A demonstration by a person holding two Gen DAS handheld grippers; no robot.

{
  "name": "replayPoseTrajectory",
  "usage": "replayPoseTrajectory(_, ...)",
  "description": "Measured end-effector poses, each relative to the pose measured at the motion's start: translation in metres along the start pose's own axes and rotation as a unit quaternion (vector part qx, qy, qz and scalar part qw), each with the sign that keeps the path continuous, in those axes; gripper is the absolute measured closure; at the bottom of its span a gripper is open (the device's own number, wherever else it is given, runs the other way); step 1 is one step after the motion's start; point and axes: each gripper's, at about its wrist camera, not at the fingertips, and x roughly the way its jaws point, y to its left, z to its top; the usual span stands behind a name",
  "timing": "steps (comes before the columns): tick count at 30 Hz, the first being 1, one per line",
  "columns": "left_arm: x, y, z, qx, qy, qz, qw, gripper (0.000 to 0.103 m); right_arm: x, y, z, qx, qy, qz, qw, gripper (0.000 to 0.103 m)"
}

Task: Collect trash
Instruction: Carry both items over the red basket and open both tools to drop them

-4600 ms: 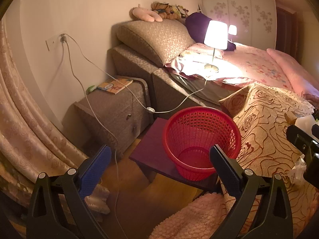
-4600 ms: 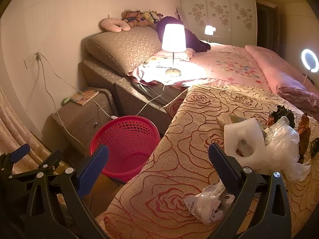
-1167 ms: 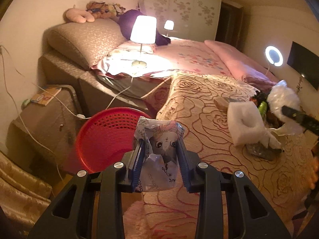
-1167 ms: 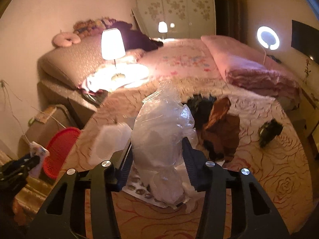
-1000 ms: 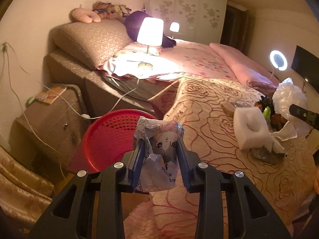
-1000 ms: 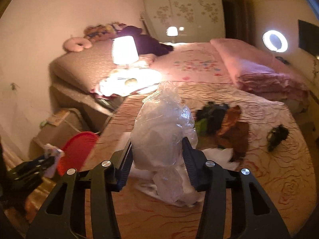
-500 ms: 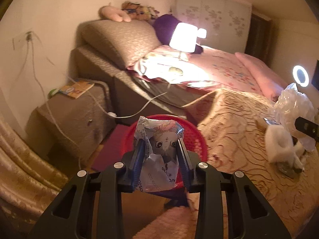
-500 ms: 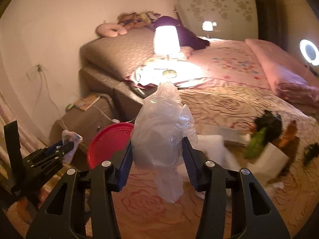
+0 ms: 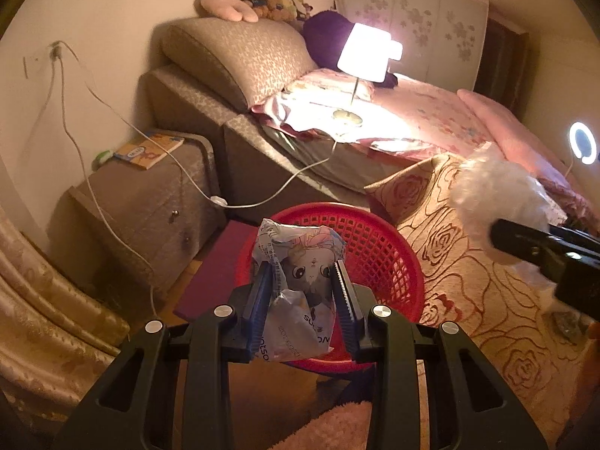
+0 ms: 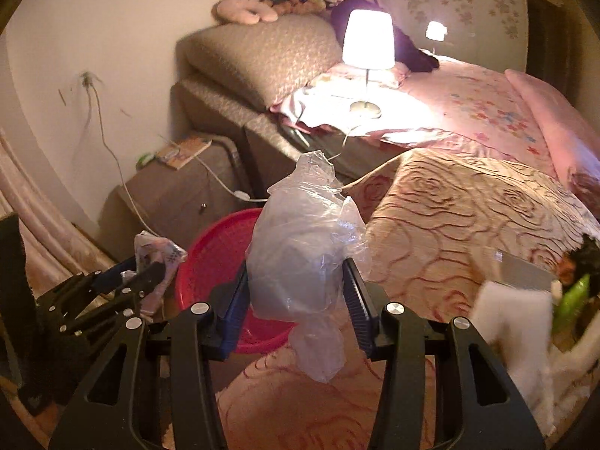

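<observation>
My left gripper [image 9: 302,281] is shut on a crumpled printed wrapper [image 9: 300,262] with a cartoon face, held just in front of and above the red mesh basket [image 9: 378,247]. My right gripper [image 10: 296,281] is shut on a clear plastic bag [image 10: 303,247], held over the bed edge beside the same basket [image 10: 210,262]. The left gripper and its wrapper [image 10: 155,253] show at the left of the right wrist view. The right gripper's bag [image 9: 495,191] shows at the right of the left wrist view.
A white foam piece [image 10: 513,311] and a green item [image 10: 572,300] lie on the rose-patterned blanket [image 10: 450,206]. A lit lamp [image 9: 365,56] stands on the bed. A nightstand [image 9: 150,195] with a book and trailing cables is left of the basket, which rests on a purple stool [image 9: 217,266].
Both grippers closed on trash since the earliest frames. Both have swung left from the bed toward the red basket, which is now closer and centred under the wrapper.
</observation>
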Motion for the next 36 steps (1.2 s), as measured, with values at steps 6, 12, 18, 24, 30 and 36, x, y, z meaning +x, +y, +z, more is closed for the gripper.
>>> replayPoseTrajectory(6, 0.025, -0.002, 0.0, 0.003, 0.019, 0.006, 0.9998, 0.071, 0.038, 0.006, 0.004, -0.001, 0.033, -0.001, 0.999, 0.056)
replayPoseTrajectory(12, 0.044, 0.003, 0.001, 0.0, 0.039, 0.009, 0.9992, 0.071, 0.065, 0.007, 0.005, 0.001, 0.057, -0.002, 0.998, 0.055)
replayPoseTrajectory(18, 0.05, 0.003, 0.003, 0.005, 0.045, 0.004, 0.999, 0.06, 0.081, 0.003, 0.003, 0.02, 0.071, 0.007, 0.997, 0.046)
replayPoseTrajectory(24, 0.051, 0.005, 0.004, 0.0, 0.045, 0.002, 0.999, 0.037, 0.083, -0.005, 0.001, 0.038, 0.069, 0.007, 0.997, 0.031)
replayPoseTrajectory(30, 0.044, 0.009, 0.006, -0.005, 0.039, 0.01, 0.9992, 0.033, 0.069, -0.008, 0.002, 0.041, 0.051, 0.001, 0.998, 0.03)
replayPoseTrajectory(36, 0.032, 0.011, 0.005, -0.007, 0.027, 0.023, 0.9993, 0.028, 0.05, -0.015, -0.003, 0.053, 0.033, -0.004, 0.998, 0.029)
